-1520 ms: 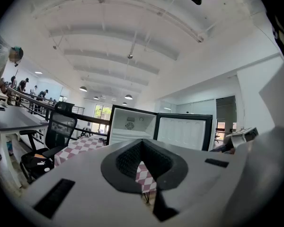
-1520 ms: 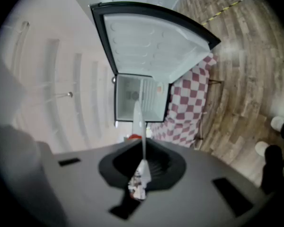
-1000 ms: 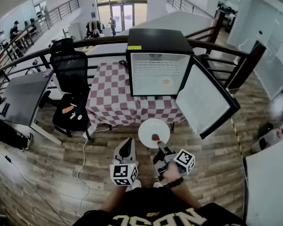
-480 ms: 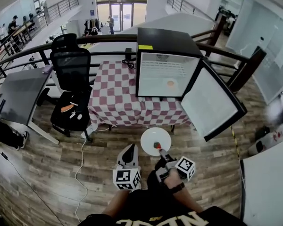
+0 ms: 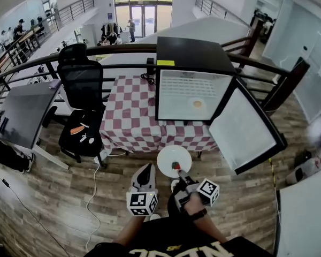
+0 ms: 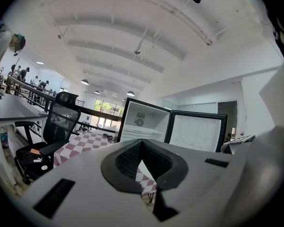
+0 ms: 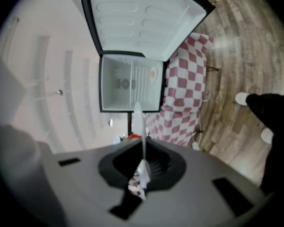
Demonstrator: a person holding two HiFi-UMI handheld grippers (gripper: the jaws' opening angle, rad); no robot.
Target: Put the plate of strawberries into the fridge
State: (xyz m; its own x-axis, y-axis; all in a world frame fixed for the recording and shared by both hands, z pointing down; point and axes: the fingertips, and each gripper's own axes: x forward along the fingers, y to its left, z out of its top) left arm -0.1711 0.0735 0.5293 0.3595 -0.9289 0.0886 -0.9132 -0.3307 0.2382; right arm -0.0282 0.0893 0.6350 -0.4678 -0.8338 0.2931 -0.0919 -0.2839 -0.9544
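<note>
The round white plate point(image 5: 170, 155) has come closer to the checked tablecloth point(image 5: 131, 116) and carries a red strawberry point(image 5: 175, 165). The right gripper point(image 5: 181, 174) pinches its thin rim, jaws almost together. The left gripper point(image 5: 145, 169) is closed and empty. The boxy black fridge point(image 5: 190, 55) gapes open.

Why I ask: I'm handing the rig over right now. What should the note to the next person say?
Left gripper: jaws together, empty.
Right gripper: jaws shut on the plate at its near rim; a strawberry sits on it.
Fridge: on the checked table, door wide open.
Done: plate is picked up and held in front of the table, short of the fridge.
Left: carry it in, set it on a shelf, let go.
</note>
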